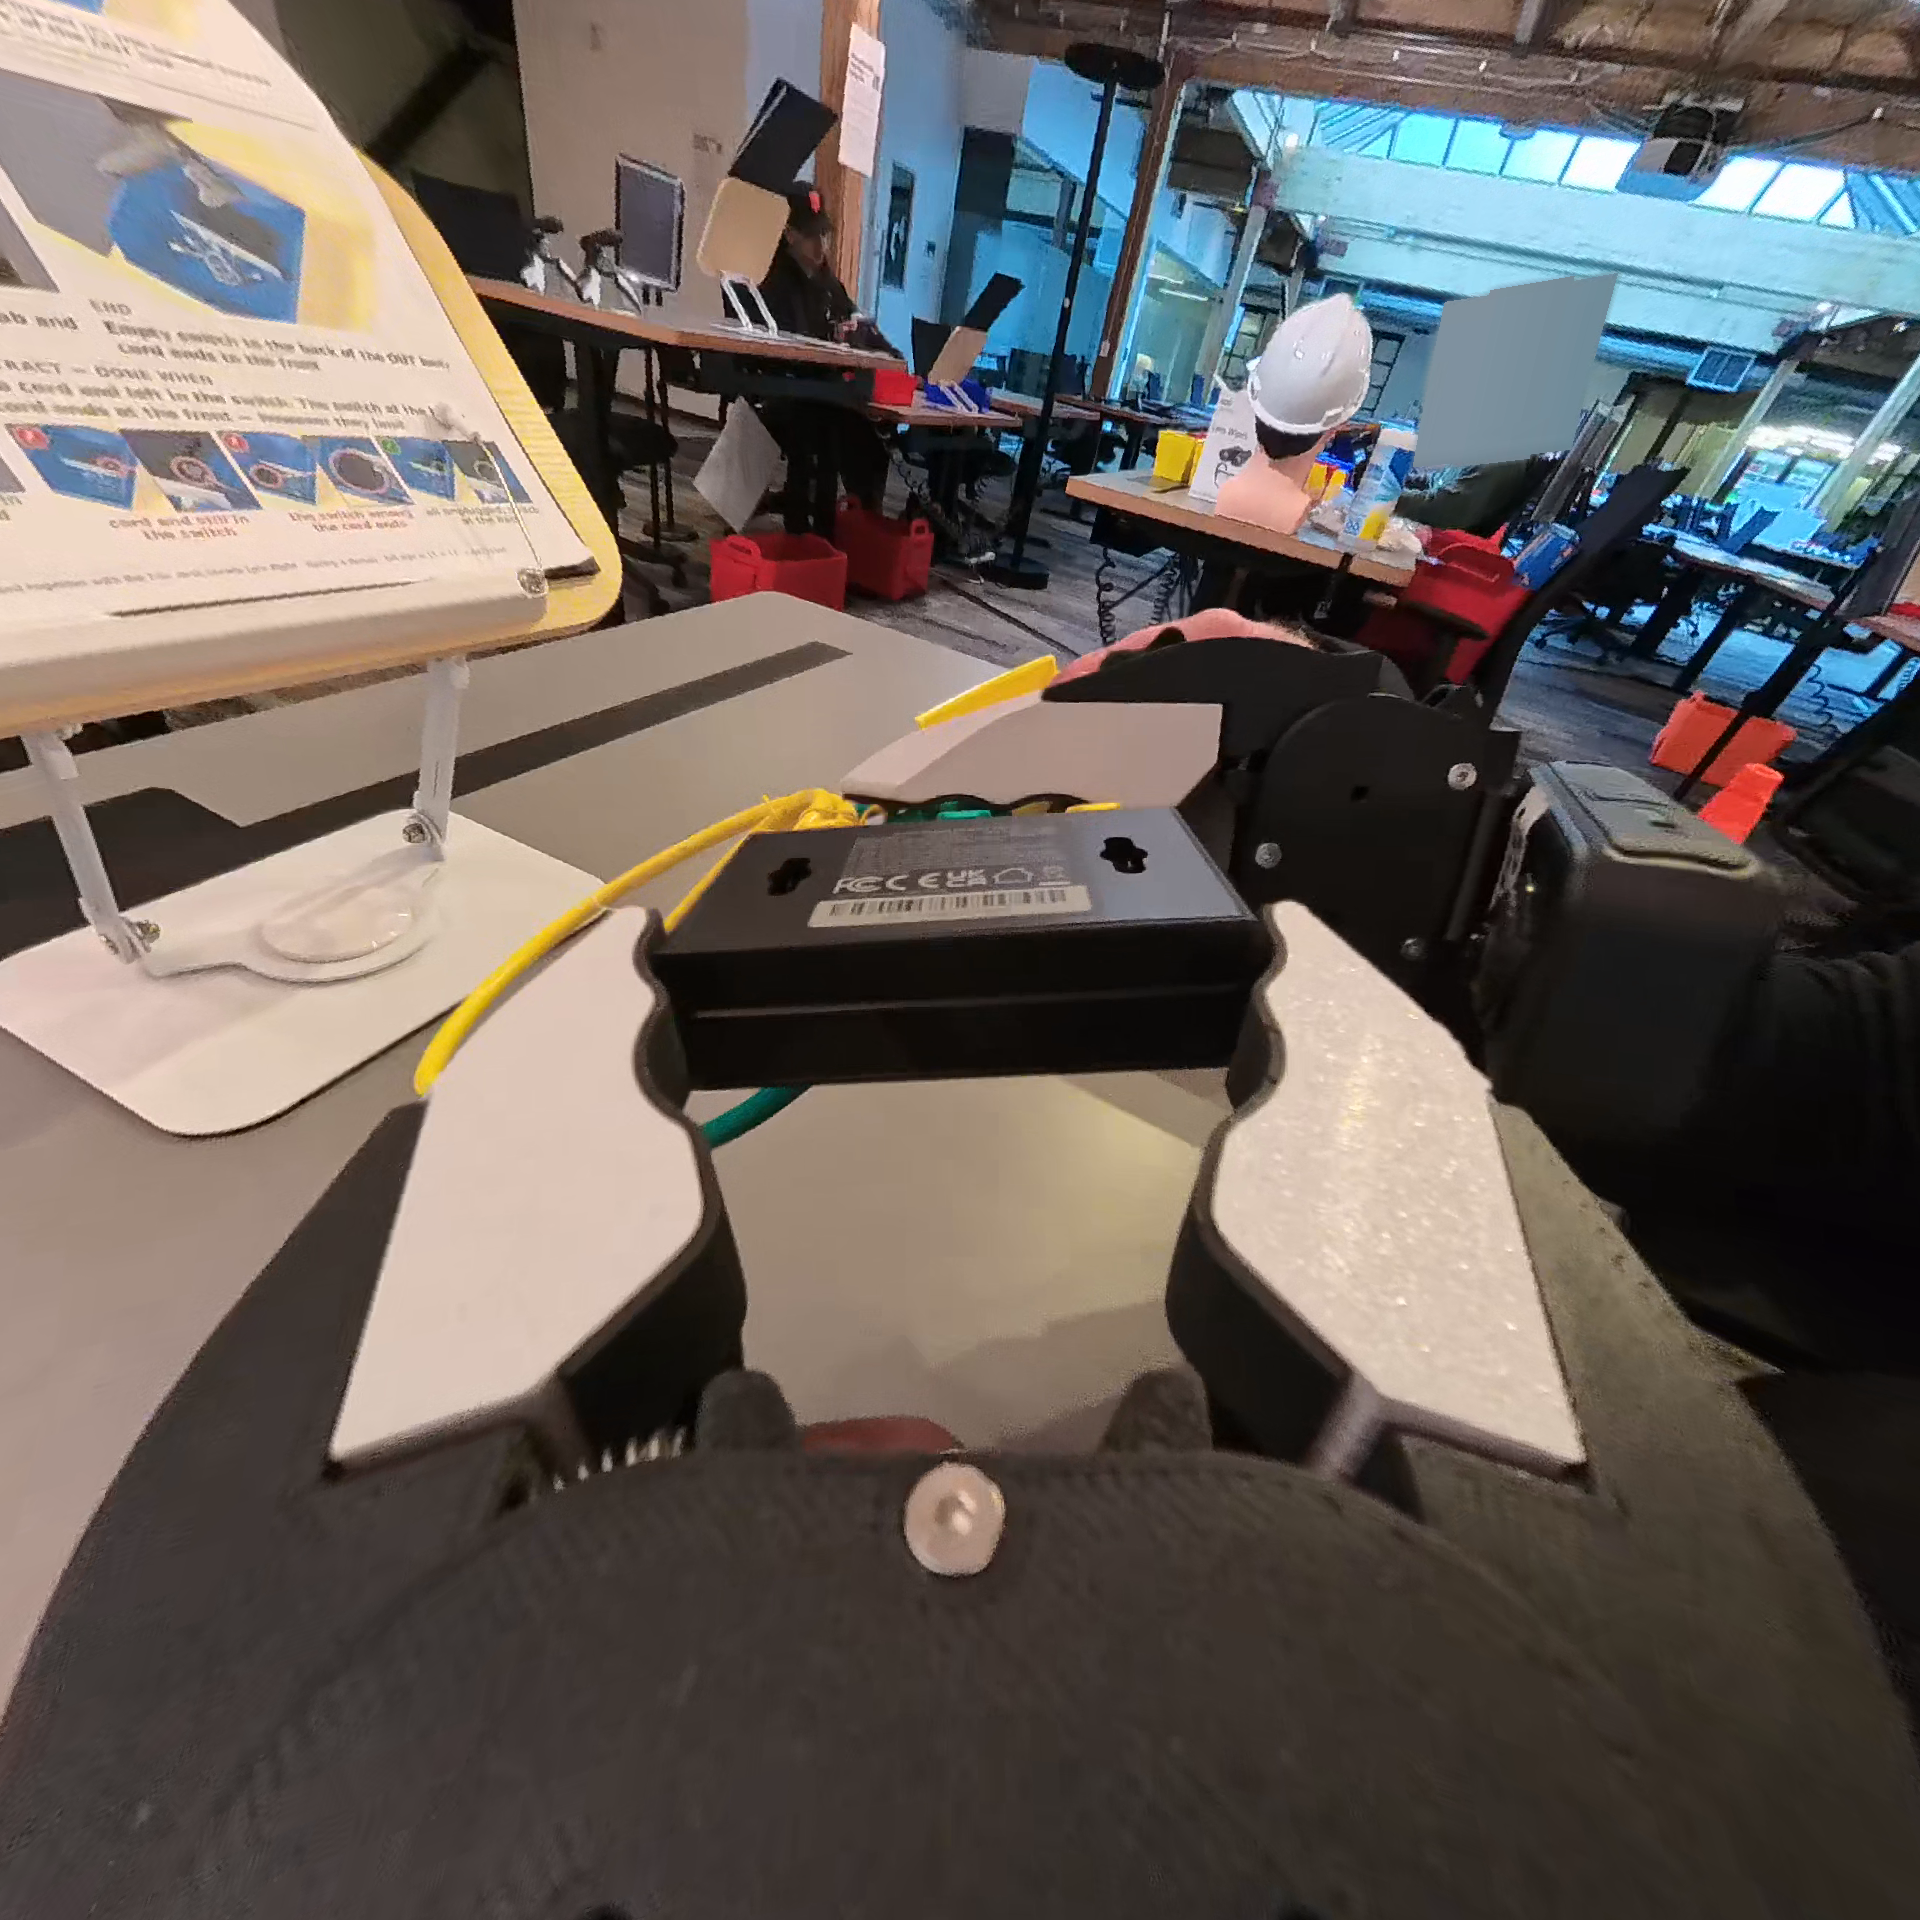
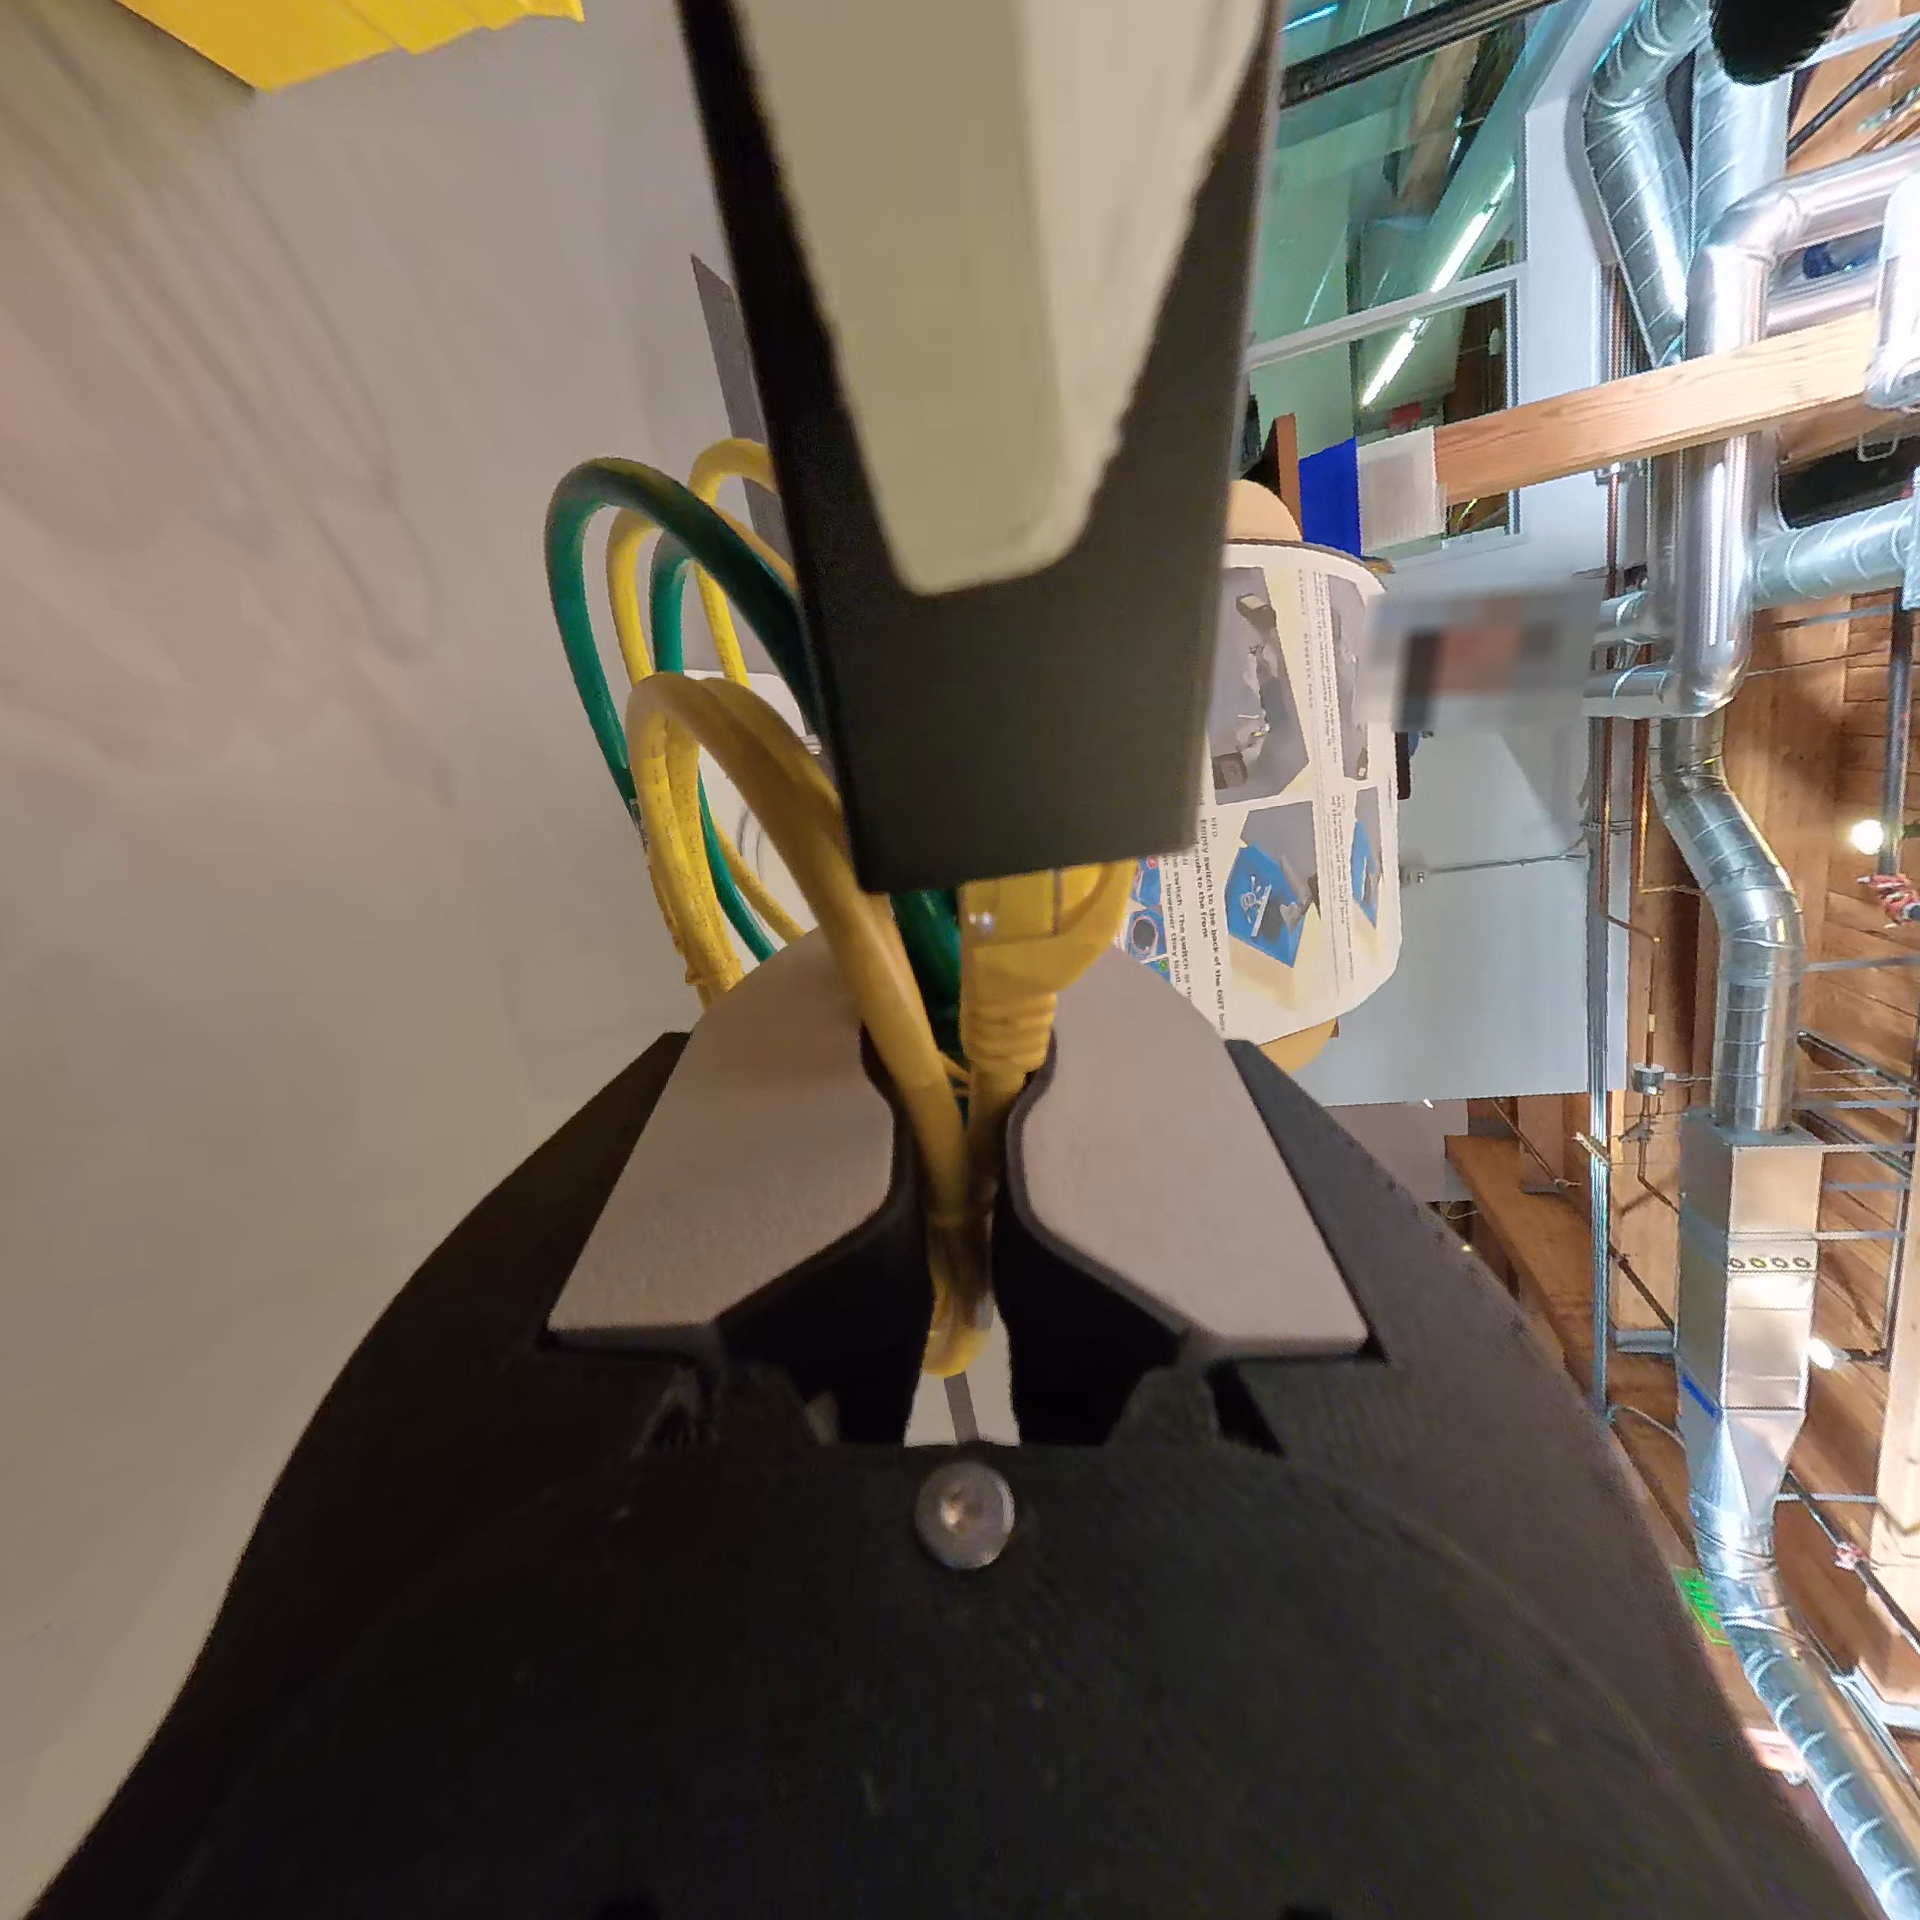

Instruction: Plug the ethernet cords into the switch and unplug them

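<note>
The switch (image 1: 961, 966), a flat black box, sits clamped by its two short ends between the fingertips of the left gripper (image 1: 956, 997), lifted clear of the grey table (image 1: 156, 1226) with its labelled underside turned up. Its long axis runs from 9 to 3 o'clock across the left wrist view, and its port face points away toward 12 o'clock, hidden from that camera. Just beyond that far edge, at about 1 o'clock, the right gripper (image 2: 987, 1091) comes in from the side; its jaws stand narrow, pinched on the boot of a yellow cord (image 2: 1013, 997) whose plug end points at the black body of the switch and touches or nearly touches it. Whether that plug is seated I cannot tell, since the ports are out of sight. Further out, at about 10 o'clock in the right wrist view, loops of a green cord (image 2: 582, 644) and more yellow cable curl behind the switch, and their ends also disappear at its port side. Judging from this, the work is midway: at least one cord is at the ports, being pushed in or pulled out, and the rest remain to be cleared. A document stand (image 1: 260, 914) rises at 10 o'clock in the left wrist view.
</note>
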Demonstrator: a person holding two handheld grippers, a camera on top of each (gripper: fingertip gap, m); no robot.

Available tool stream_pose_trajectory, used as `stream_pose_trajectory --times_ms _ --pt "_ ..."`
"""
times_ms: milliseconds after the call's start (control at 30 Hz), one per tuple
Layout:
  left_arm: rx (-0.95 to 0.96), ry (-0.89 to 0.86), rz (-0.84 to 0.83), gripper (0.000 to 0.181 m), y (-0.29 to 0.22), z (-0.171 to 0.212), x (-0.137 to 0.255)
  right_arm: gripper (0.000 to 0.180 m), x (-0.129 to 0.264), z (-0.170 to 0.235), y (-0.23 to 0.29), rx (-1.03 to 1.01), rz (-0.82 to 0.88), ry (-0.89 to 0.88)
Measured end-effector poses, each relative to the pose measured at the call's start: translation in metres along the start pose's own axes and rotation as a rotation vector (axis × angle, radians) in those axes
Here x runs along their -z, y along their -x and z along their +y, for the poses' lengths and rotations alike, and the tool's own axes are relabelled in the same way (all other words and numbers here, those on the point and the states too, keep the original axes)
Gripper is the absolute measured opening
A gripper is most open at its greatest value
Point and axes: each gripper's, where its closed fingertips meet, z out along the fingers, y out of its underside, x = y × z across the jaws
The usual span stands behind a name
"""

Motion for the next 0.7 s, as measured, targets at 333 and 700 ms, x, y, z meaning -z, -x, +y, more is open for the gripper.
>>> stream_pose_trajectory --times_ms 333,700 --pt "0.02 -0.007 0.053 0.101 -0.003 -0.008 0.006 0.021 0.008 -0.009 -0.001 -0.036 -0.025 -0.076" --pt "0.105 -0.082 0.1 0.1 -0.007 -0.02 0.007 0.043 0.033 -0.022 0.005 -0.13 -0.162 -0.258"
